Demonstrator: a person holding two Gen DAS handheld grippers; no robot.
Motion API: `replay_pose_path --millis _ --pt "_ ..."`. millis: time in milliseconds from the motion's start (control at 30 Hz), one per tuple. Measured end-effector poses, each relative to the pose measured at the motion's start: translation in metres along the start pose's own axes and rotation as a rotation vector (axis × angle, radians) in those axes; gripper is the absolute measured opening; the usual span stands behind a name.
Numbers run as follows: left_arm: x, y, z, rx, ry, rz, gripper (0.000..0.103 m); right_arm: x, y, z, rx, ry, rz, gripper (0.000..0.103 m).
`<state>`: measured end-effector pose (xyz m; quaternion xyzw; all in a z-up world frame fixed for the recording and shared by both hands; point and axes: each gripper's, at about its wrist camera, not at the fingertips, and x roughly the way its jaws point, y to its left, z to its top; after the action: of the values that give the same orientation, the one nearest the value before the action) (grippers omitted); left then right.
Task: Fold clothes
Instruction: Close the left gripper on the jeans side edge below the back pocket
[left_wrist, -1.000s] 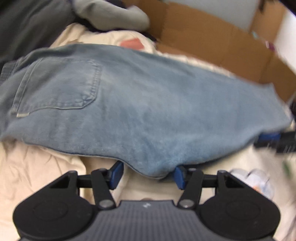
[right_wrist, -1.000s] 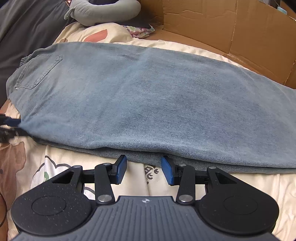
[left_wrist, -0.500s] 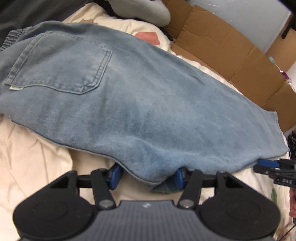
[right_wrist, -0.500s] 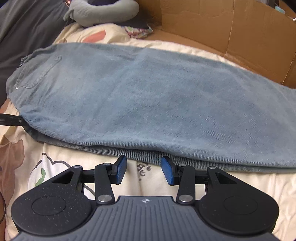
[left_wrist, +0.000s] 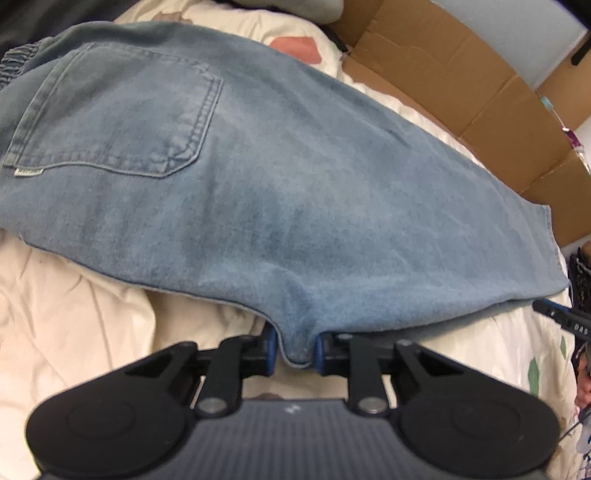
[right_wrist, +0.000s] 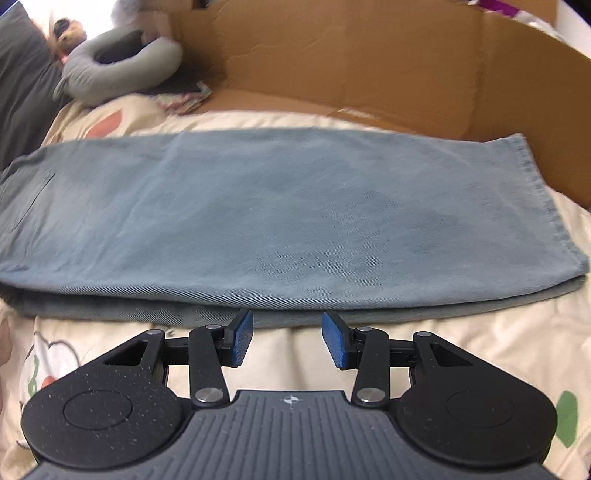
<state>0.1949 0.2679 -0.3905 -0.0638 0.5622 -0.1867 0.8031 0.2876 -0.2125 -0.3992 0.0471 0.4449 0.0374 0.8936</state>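
Pinching the near edge of the jeans (left_wrist: 295, 206) with my left gripper (left_wrist: 294, 350), jaws closing, a tuck of denim bunched between the blue pads. Jeans lie folded lengthwise across the cream bedsheet (left_wrist: 74, 314), waistband end to the left, leg hem to the right. Left wrist view shows the back pocket (left_wrist: 118, 122) up close and the elastic waistband (left_wrist: 14, 62), plus the tip of my right gripper (left_wrist: 561, 321) poking in at the right edge, just past the hem corner. Right wrist view shows what the left one hides: two stacked layers along the near fold (right_wrist: 295, 306), the stitched hem (right_wrist: 543, 199) squared off at right. My right gripper (right_wrist: 287, 339) is spread, nothing between the pads (right_wrist: 242, 341), sitting just short of the near fold over bare sheet. Beyond the jeans, a cardboard box wall (right_wrist: 369, 66) runs along the far side, touching or nearly touching the hem corner. Grey neck pillow (right_wrist: 122, 70) at far left, dark fabric (right_wrist: 18, 85) beside it. Printed patches (right_wrist: 110, 123) on the sheet.
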Motion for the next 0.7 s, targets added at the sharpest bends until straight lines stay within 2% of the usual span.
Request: replay_pose_path --millis 100,233,533,700 --pt "-0.003 -0.002 0.004 0.003 0.026 0.007 0.019 -0.004 -0.017 0.000 0.068 -0.032 -0.022 0.048" --pt "-0.004 0.004 0.005 -0.047 0.056 -0.009 0.017 -0.009 -0.045 -0.006 0.190 -0.056 -0.053 0.048" --pt "-0.006 -0.001 0.008 0.020 0.096 0.009 0.016 -0.013 -0.111 -0.029 0.493 -0.104 -0.091 0.049" --pt "0.001 -0.001 0.008 0.033 0.125 0.020 0.016 -0.013 -0.140 -0.040 0.601 -0.120 -0.094 0.049"
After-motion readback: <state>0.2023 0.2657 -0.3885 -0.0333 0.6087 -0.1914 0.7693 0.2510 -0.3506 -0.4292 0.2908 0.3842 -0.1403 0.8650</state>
